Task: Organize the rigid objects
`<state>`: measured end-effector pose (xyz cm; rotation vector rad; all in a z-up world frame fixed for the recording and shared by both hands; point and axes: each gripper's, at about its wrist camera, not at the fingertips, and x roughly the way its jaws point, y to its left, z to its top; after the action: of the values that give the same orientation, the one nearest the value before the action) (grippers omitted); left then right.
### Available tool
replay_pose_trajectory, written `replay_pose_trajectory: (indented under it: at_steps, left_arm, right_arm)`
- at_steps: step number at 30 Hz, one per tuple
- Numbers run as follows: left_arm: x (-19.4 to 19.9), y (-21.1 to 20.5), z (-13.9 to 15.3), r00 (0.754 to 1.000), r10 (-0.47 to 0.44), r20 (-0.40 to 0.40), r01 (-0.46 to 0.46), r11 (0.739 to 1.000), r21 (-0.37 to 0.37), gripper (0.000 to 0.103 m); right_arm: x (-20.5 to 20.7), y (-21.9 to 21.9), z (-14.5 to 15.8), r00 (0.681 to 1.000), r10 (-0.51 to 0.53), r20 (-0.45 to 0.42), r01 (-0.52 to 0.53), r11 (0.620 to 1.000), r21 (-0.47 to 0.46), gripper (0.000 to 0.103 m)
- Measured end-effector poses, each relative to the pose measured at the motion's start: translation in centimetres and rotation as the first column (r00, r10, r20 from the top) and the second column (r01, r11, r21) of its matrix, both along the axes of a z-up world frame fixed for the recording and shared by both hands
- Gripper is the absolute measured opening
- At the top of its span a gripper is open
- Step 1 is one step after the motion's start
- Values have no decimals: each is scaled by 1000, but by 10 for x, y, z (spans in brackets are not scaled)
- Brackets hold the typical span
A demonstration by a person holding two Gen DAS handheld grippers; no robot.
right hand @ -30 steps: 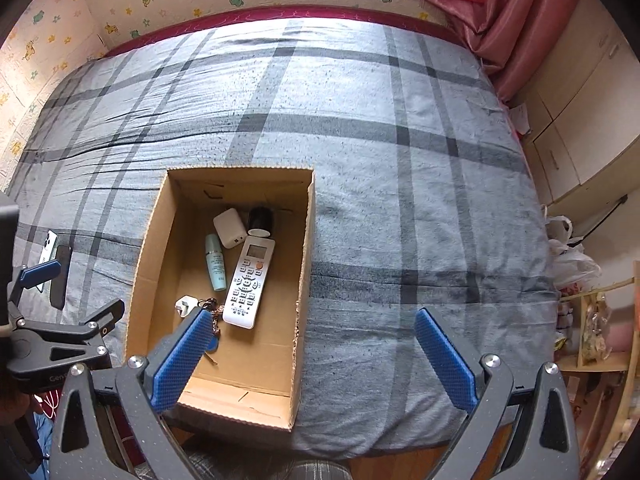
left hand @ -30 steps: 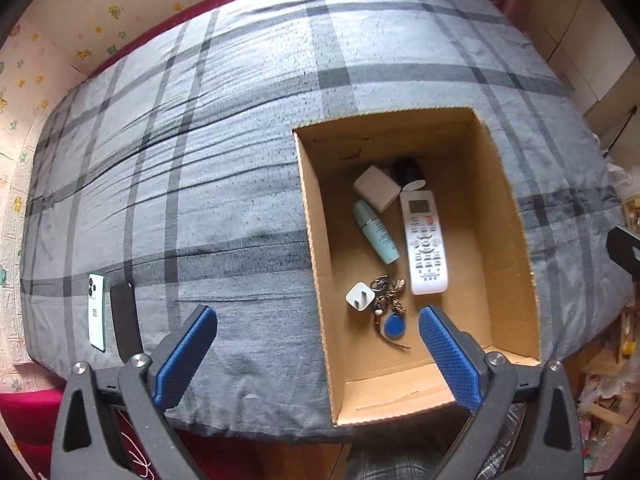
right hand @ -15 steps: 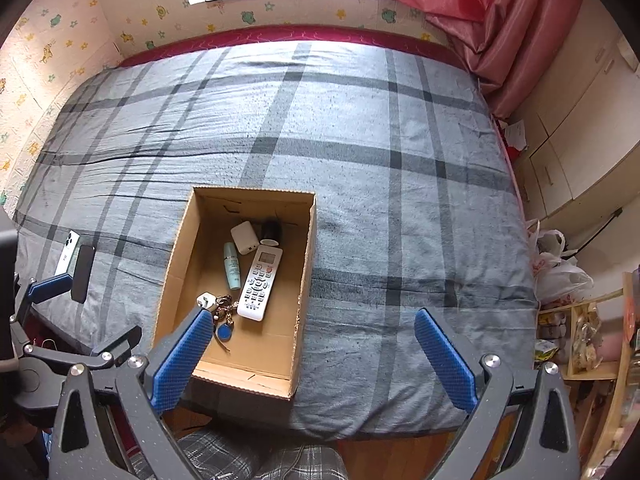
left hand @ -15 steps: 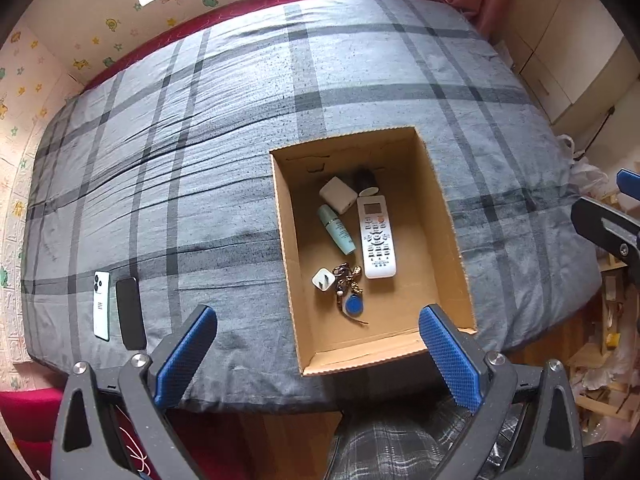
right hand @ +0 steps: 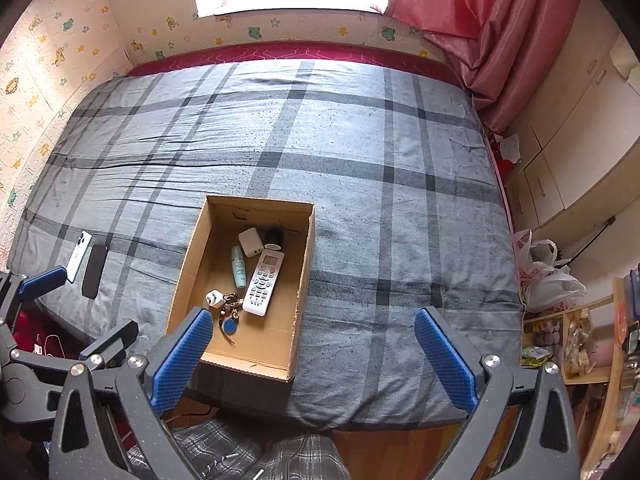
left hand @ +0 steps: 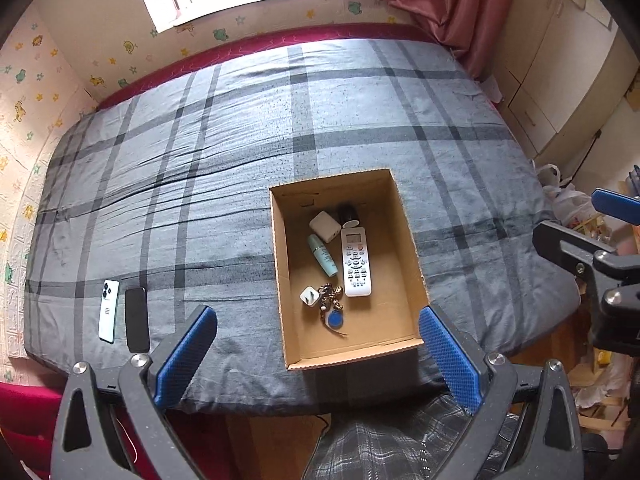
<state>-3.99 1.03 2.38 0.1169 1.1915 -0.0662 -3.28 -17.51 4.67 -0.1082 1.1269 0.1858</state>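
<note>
An open cardboard box (left hand: 404, 216) (right hand: 306, 248) sits near the front edge of a grey plaid bed. Inside lie a white remote (left hand: 355, 262) (right hand: 264, 282), a teal bottle (left hand: 323, 255) (right hand: 239, 266), a white cube (left hand: 324, 226) (right hand: 251, 242), a small white plug (left hand: 309, 296) (right hand: 213, 297), a key bunch with a blue tag (left hand: 332, 308) (right hand: 231, 314) and a dark round item (left hand: 347, 212). My left gripper (left hand: 318, 354) is open and empty, high above the bed edge. My right gripper (right hand: 312, 356) is likewise open and empty.
Two phones, one white (left hand: 109, 311) (right hand: 79, 255) and one black (left hand: 136, 319) (right hand: 94, 265), lie at the bed's front left corner. Cream cupboards (right hand: 568, 152), plastic bags (right hand: 548, 276) and a wooden shelf stand to the right. A plaid-trousered leg (left hand: 392, 440) shows below.
Both grippers have pulled up and back from the bed, so the box looks smaller and the window and wall have come into view. Nothing in the box has moved.
</note>
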Motion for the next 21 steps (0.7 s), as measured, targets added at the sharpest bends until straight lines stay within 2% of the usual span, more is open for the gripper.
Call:
replay_pose_trajectory:
  at_steps: [21]
  left_arm:
    - [-9, -4, 7, 999, -7, 34, 6, 1000, 10, 103]
  right_arm:
    - [-5, 4, 6, 1000, 19, 4, -19, 1000, -6, 103]
